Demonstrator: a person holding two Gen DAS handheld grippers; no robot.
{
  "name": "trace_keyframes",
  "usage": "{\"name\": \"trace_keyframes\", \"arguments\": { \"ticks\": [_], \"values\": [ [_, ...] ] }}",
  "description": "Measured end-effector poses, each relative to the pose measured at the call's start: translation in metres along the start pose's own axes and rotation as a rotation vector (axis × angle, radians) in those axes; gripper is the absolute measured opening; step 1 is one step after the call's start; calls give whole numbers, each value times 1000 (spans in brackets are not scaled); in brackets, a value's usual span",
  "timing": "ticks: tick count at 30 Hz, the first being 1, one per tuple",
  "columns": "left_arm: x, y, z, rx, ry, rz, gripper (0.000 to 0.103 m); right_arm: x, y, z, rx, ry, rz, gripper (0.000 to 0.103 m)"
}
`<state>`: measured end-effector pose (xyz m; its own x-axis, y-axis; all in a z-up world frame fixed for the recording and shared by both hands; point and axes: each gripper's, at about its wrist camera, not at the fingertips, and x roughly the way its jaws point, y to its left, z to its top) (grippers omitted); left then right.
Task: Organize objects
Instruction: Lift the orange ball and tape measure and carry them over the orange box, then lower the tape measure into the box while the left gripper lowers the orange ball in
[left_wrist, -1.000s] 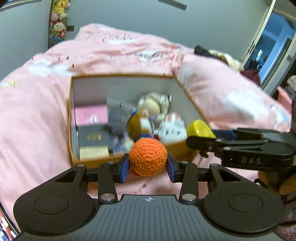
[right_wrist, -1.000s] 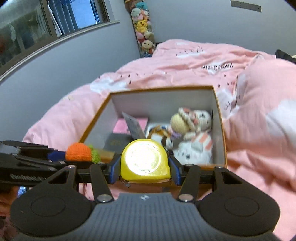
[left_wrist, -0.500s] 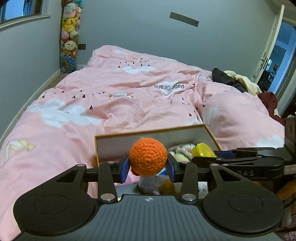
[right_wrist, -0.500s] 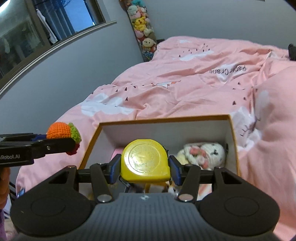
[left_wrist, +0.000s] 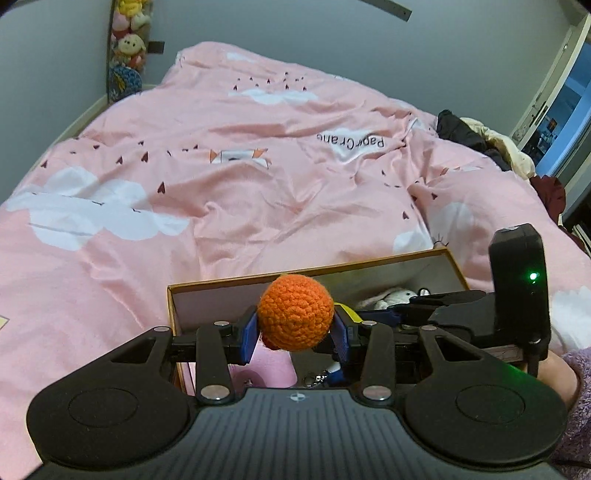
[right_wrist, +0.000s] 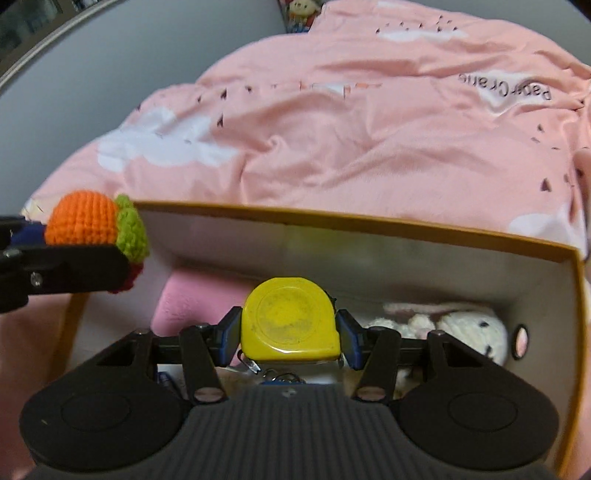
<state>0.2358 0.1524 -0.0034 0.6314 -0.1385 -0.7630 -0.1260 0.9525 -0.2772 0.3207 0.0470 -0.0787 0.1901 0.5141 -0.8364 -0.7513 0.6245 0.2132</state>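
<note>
Nearest in the right wrist view, the right tongs (right_wrist: 289, 334) were seen part-way spread and pinched on a yellow tape measure (right_wrist: 289, 319), blue pads pressed to both its sides. It was held over the open box (right_wrist: 369, 223), just inside the near edge, w/ nothing let go yet. In the left wrist view, the left tongs (left_wrist: 294, 328) were likewise part-spread and clamped on an orange crochet ball (left_wrist: 294, 313), green and red bits showing at its tip from the other cam. That ball was held at the box's left rim, above it, not resting on anything.

Further in, some items were already lodged in the box: a white plush toy (right_wrist: 461, 328) against the right wall, a pink flat item (right_wrist: 192, 302) at the left, and a keyring-like bit below the tape, too hidden to name. So the job was judged partly done; approx. two items, both in hand, were left to be dropped in. Whether more lay outside the box couldn't be told.

Beyond the box, the pink bedspread (left_wrist: 258, 166) lay rumpled, w/ no loose objects seen on it. At the far wall, a hanging column of soft toys (left_wrist: 125, 48) was visible, apart from the task.
</note>
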Motion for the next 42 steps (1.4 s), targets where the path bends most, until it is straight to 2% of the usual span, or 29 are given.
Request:
{"name": "trace_keyframes", "arguments": {
  "ticks": [9,12,17,21,26,31,42],
  "values": [
    [23,3,4,3,45,-22,47,23,15,6,-171,55,-108,55],
    [24,3,3,4,53,-24,47,25,16,6,-196,69,-111,55],
    [28,6,2,-2,73,-23,47,18,11,5,-164,68,-67,61],
    [31,7,0,-9,86,-22,47,9,9,2,-133,62,-47,62],
    [32,9,-1,-12,97,-23,47,-7,2,0,-92,45,-16,48],
    [38,9,-2,-6,126,-28,47,-24,-1,-5,-96,28,1,38],
    [62,5,-2,-14,191,-62,47,-57,-11,-23,-31,-77,-25,39]
  ]
}}
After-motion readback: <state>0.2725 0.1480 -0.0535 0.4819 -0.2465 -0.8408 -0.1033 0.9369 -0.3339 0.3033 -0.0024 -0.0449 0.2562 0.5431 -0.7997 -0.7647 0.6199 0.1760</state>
